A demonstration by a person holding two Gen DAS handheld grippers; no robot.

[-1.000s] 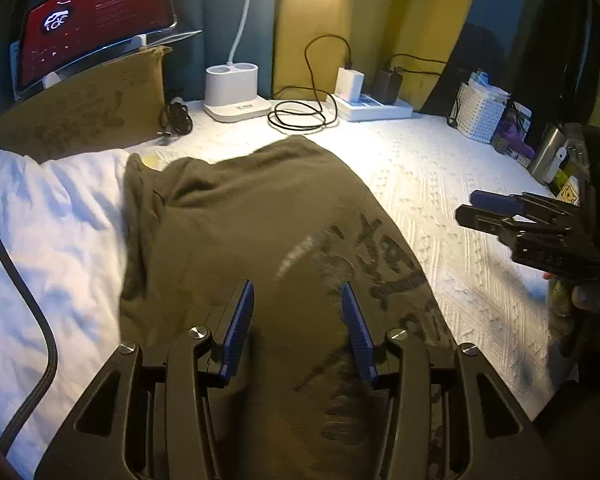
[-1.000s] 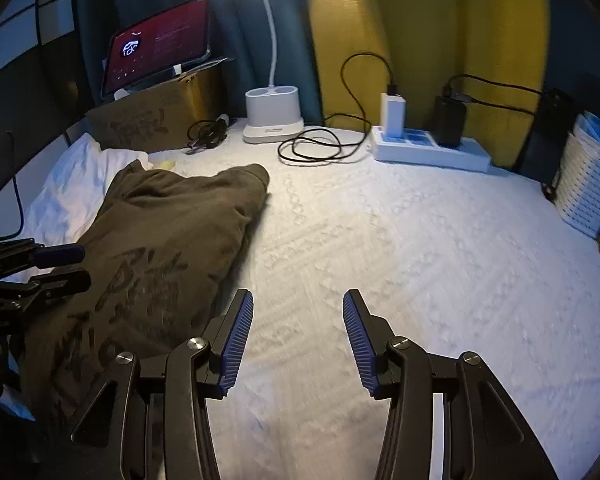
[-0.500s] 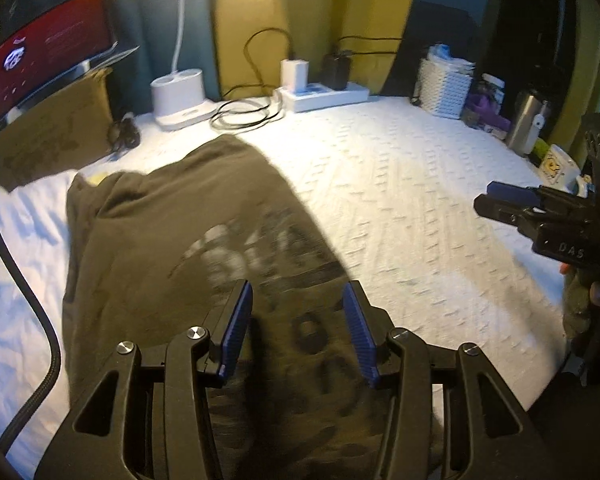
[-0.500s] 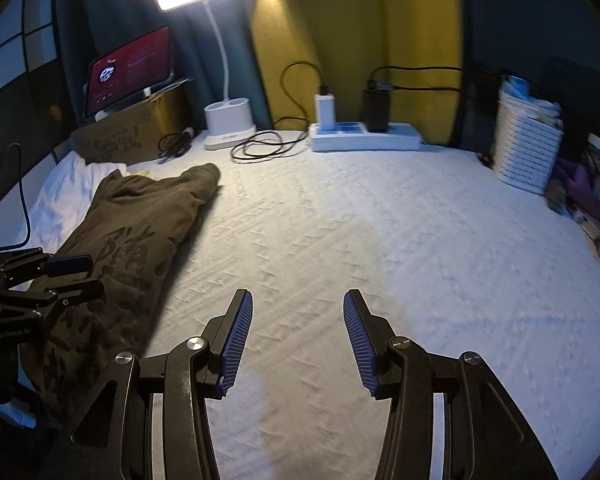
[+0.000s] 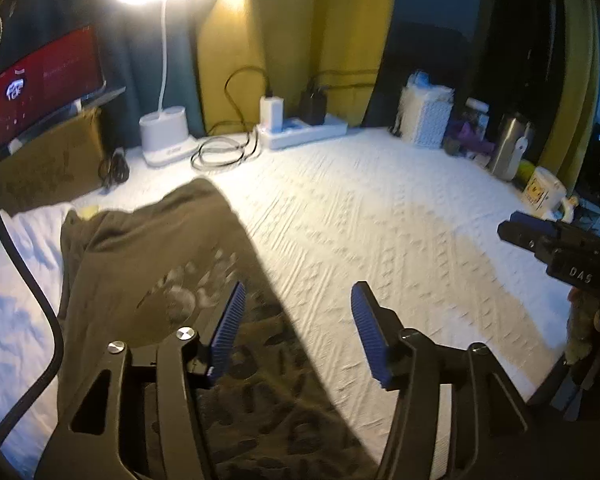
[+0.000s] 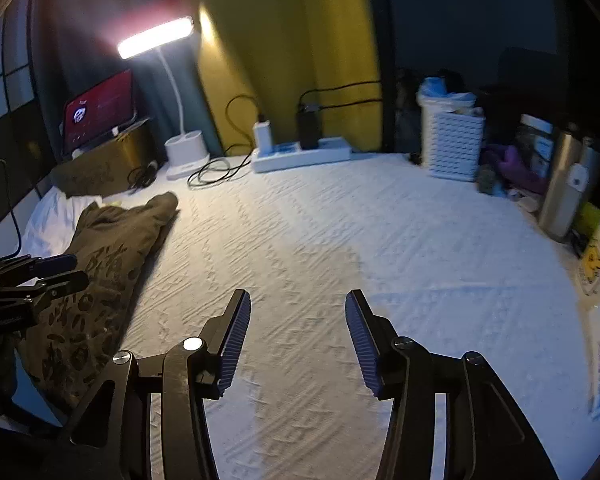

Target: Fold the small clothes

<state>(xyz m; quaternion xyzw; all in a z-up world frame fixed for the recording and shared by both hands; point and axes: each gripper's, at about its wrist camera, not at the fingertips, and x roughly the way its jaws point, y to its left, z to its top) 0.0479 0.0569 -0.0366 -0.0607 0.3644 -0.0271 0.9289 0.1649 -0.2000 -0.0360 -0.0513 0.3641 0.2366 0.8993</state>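
A folded olive-brown garment (image 5: 168, 280) with a printed design lies on the left of the white bedspread (image 5: 380, 232); it also shows in the right wrist view (image 6: 112, 256). My left gripper (image 5: 296, 320) is open and empty, above the garment's right edge. My right gripper (image 6: 296, 328) is open and empty over bare bedspread (image 6: 340, 240), well right of the garment. Each gripper shows at the edge of the other's view: the right one (image 5: 540, 240), the left one (image 6: 40, 276).
At the back stand a lit desk lamp (image 5: 164, 140), a power strip with chargers and cables (image 5: 300, 132), a red-screened tablet on a cardboard box (image 5: 44, 80), a white basket (image 6: 452, 144), a steel flask (image 6: 568, 188). A white pillow (image 5: 16, 280) lies left of the garment.
Both grippers have pulled back and up from the garment and turned right. The left gripper, which was over the garment's middle, now sits over its right edge. Both stay open.
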